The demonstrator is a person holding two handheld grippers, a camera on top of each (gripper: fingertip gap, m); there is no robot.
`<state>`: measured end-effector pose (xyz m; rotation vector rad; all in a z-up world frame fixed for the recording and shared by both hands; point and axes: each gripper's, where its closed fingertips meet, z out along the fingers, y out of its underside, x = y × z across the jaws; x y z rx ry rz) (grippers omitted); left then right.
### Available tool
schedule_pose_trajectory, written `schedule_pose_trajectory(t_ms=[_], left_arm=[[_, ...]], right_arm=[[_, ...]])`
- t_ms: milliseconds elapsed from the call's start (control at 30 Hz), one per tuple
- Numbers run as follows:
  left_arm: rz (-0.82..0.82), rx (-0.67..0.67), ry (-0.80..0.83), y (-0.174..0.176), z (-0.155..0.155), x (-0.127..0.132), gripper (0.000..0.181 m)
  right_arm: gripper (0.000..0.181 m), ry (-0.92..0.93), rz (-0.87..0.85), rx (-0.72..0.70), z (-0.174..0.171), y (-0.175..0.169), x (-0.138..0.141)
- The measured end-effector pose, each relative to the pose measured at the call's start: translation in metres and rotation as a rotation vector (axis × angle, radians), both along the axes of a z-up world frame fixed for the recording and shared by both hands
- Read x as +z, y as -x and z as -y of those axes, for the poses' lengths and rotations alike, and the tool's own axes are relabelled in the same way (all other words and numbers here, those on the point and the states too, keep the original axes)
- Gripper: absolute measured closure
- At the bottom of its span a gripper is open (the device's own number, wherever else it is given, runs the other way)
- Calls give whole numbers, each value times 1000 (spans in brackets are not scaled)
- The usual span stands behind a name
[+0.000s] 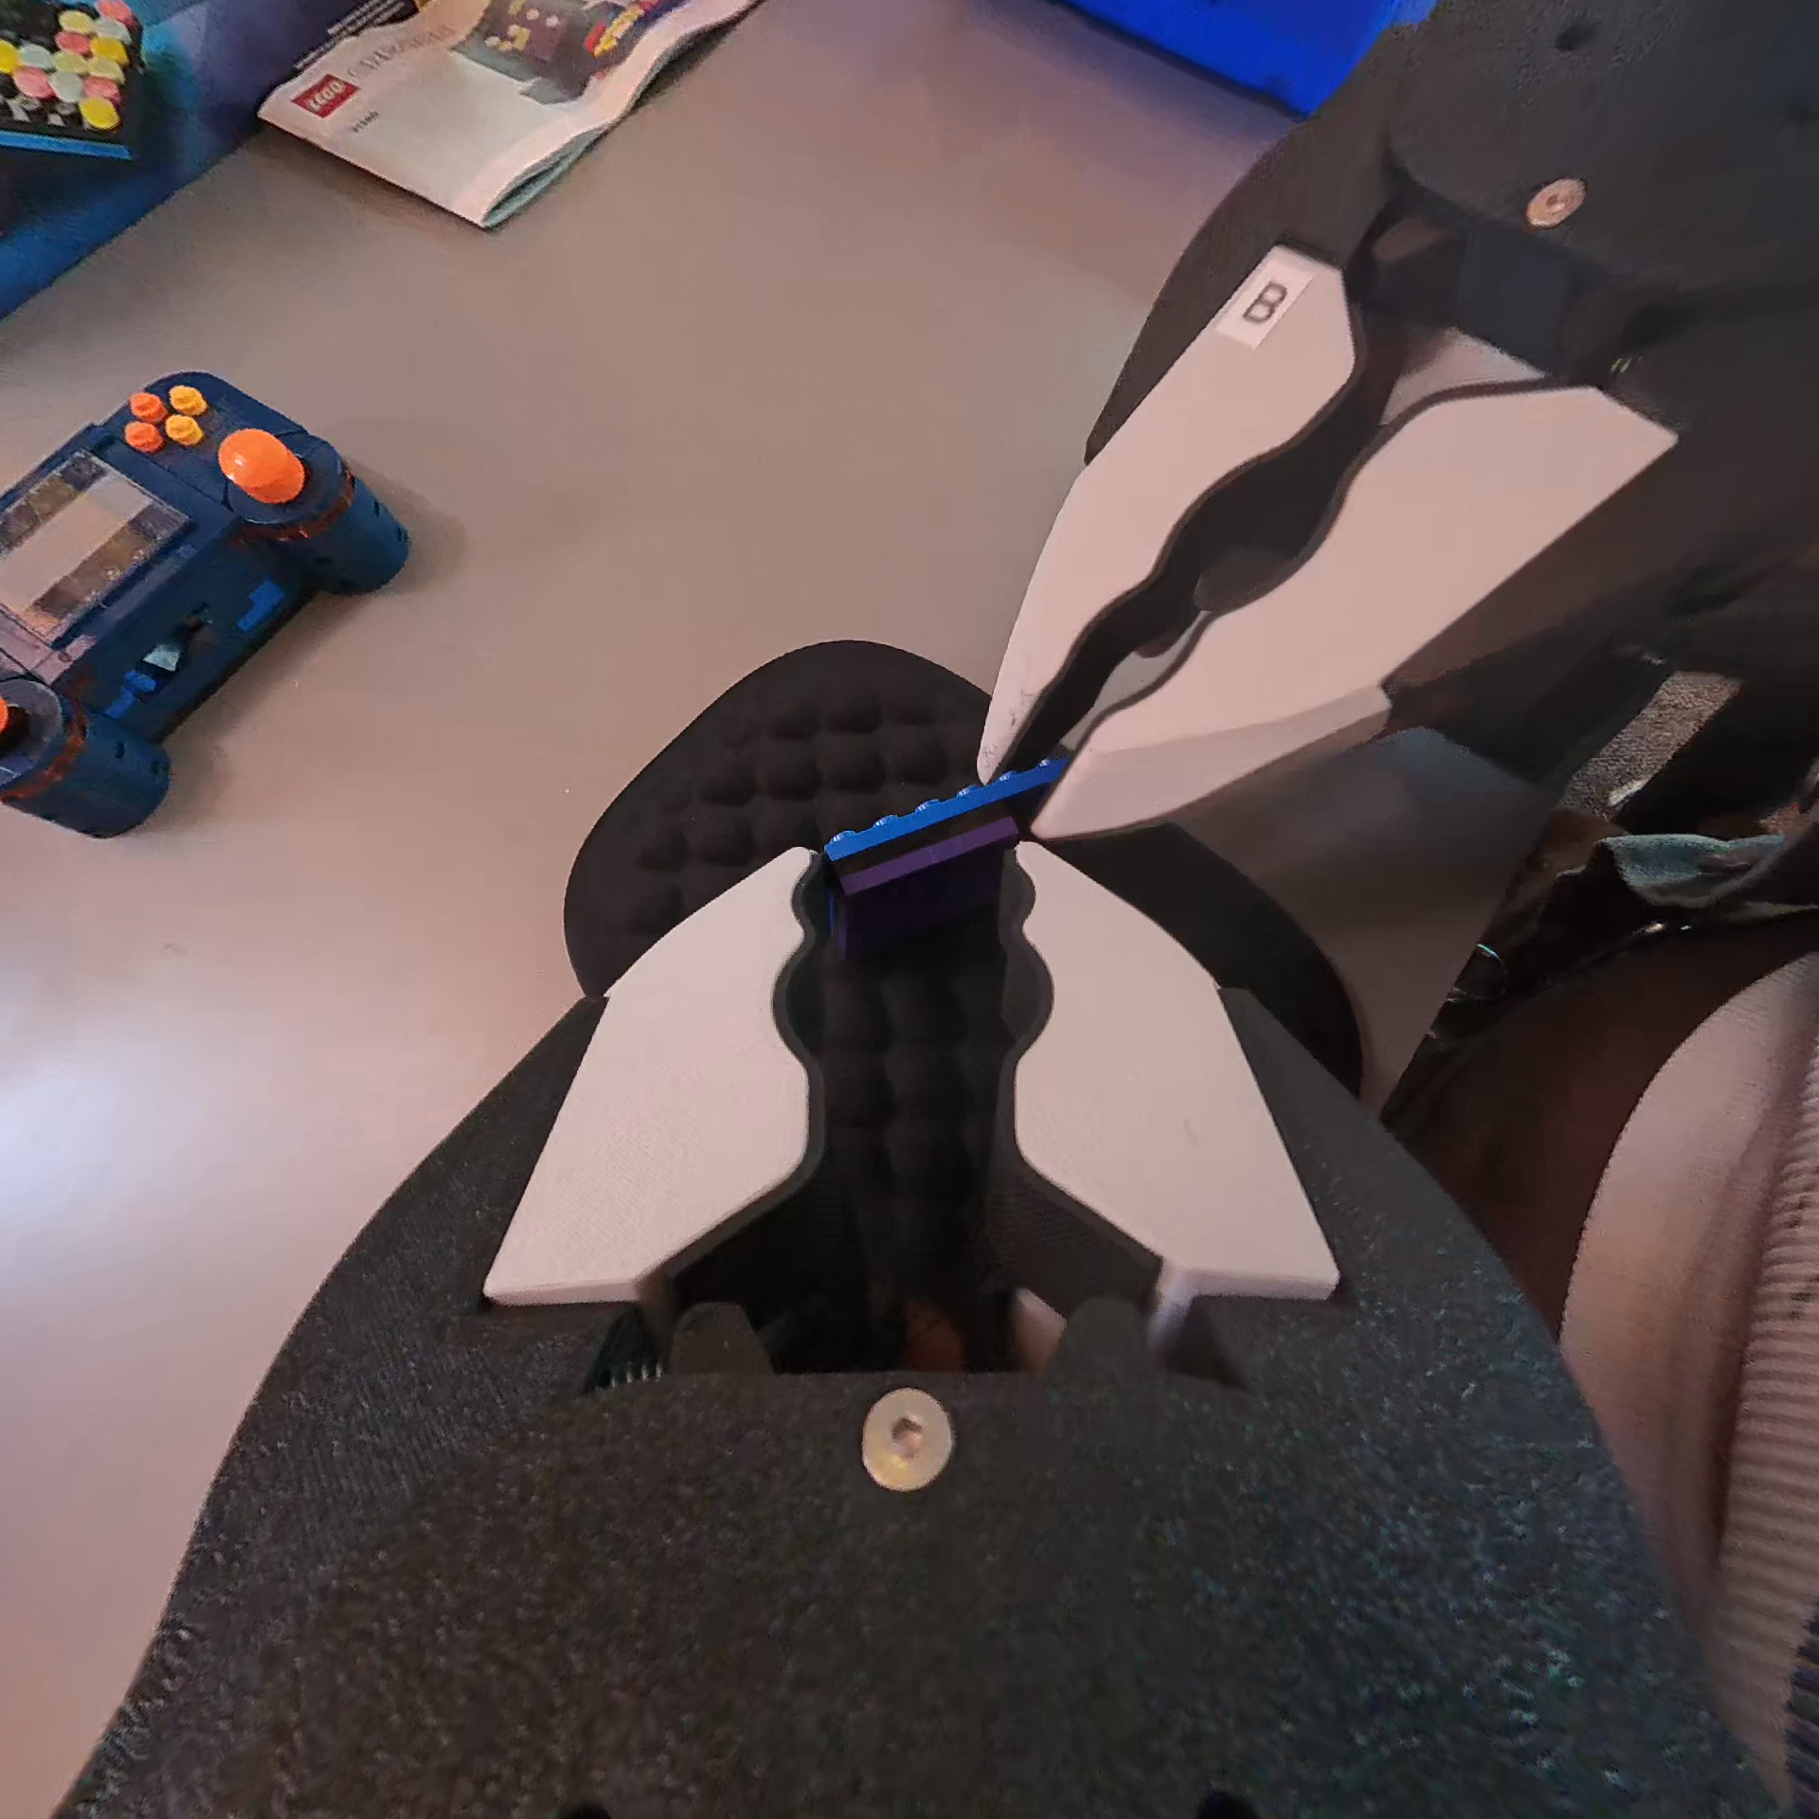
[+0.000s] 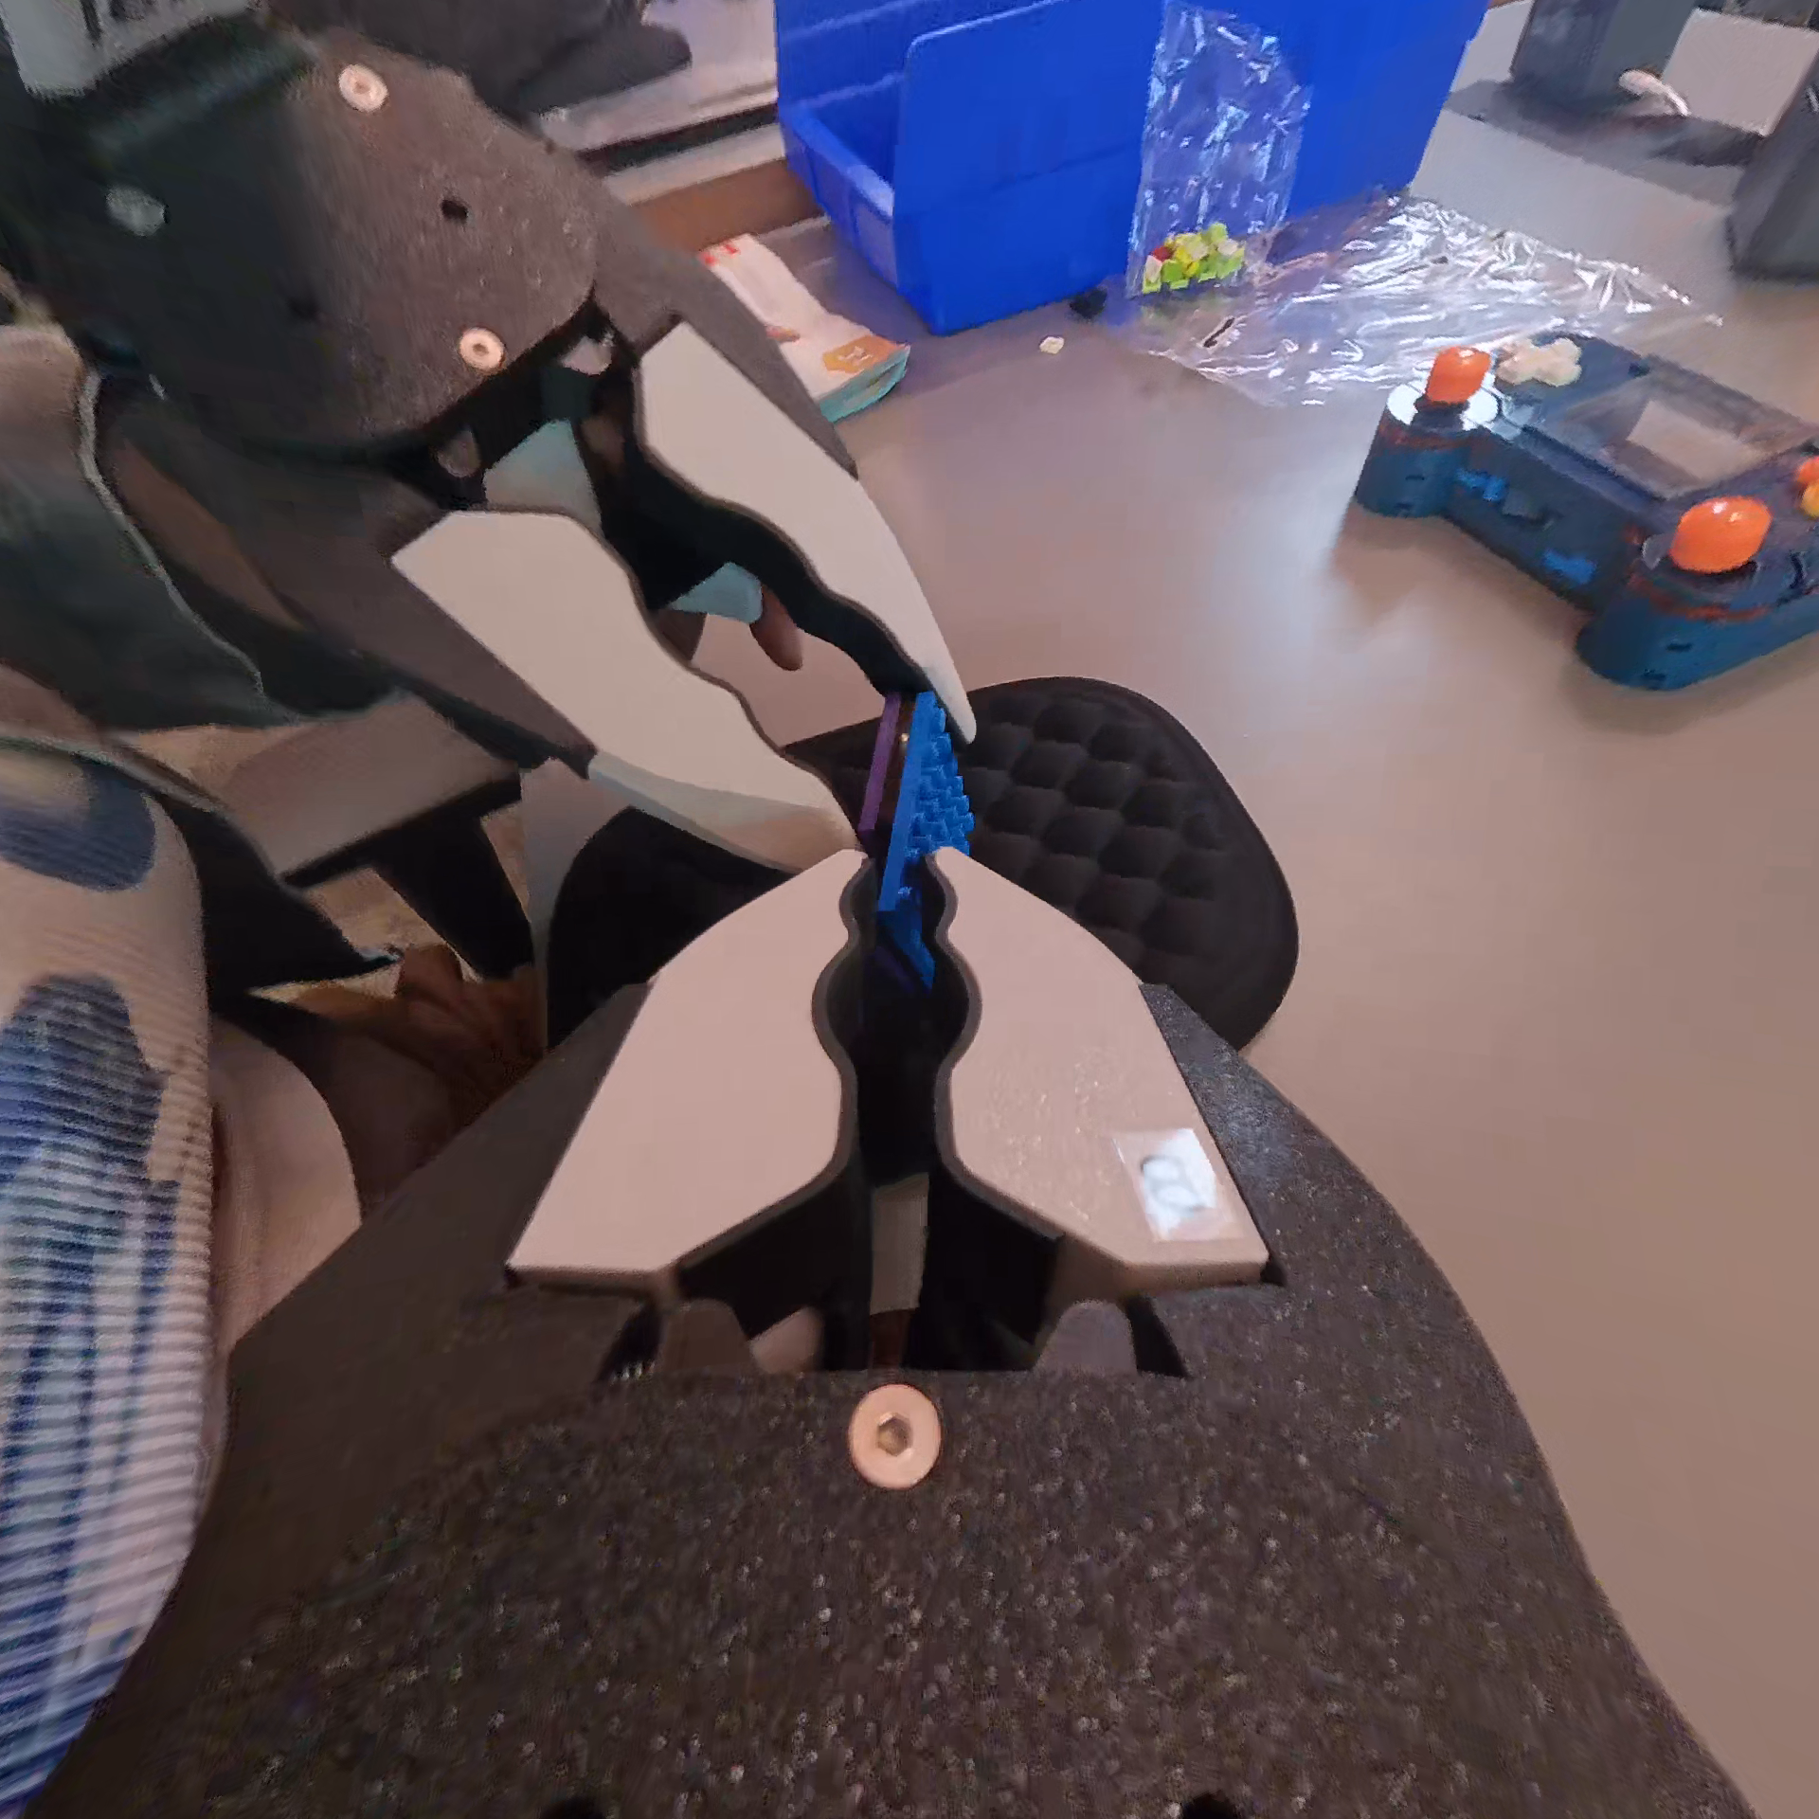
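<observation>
A: Quick pass. Left gripper (image 1: 915, 866) is clamped on a small brick stack (image 1: 920, 876), a blue studded plate on top with black and purple layers under it, held in the air over the black dimpled pad (image 1: 787, 758).

B: And the right gripper (image 2: 901, 871)?

A: Closed on the same stack, pinching the blue plate's far end. In the left wrist view it comes in from 2 o'clock; in the right wrist view the left gripper comes in from 10 o'clock. Both sets of fingertips meet at the piece.

B: Risks?

A: 3, as a judgement. 1, both grips sit on thin edges, so a twist from either side could pop the plate off the stack and drop it on the pad. 2, the 2 grippers are nearly touching at the tips, so a small slip may knock one grip loose. 3, uneven pull could split the layers at the wrong seam.

B: Surroundings?

A: Grey table (image 1: 787, 394). Blue brick-built game controller (image 1: 187, 591) at 9 o'clock in the left wrist view, instruction booklet (image 1: 492, 108) at 11. Right wrist view: blue bin (image 2: 1034, 177) at 12, clear plastic bag (image 2: 1221, 167) of small bright pieces just beside it.
</observation>
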<state>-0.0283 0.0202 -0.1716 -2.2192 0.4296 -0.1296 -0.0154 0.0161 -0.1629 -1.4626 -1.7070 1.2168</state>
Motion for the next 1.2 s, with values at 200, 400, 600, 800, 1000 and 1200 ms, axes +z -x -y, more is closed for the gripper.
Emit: schedule_pose_trajectory(t_ms=[200,400,600,800,1000,1200], left_arm=[[-35,66,-81,4,-7,2,148],[2,159,-247,1,-16,4,149],[-76,115,-307,-1,-18,4,149],[-184,-1,-419,1,-20,5,151],[-154,-101,-546,-11,-15,19,181],[-151,-48,-467,8,-13,12,136]], right_arm=[[175,148,-21,-132,-9,3,-1],[175,395,-31,-275,-17,0,-4],[175,278,22,-255,-19,-3,-8],[174,125,45,-192,-21,-1,-12],[172,11,96,-268,-38,-3,-28],[173,123,68,-271,-31,-3,-19]])
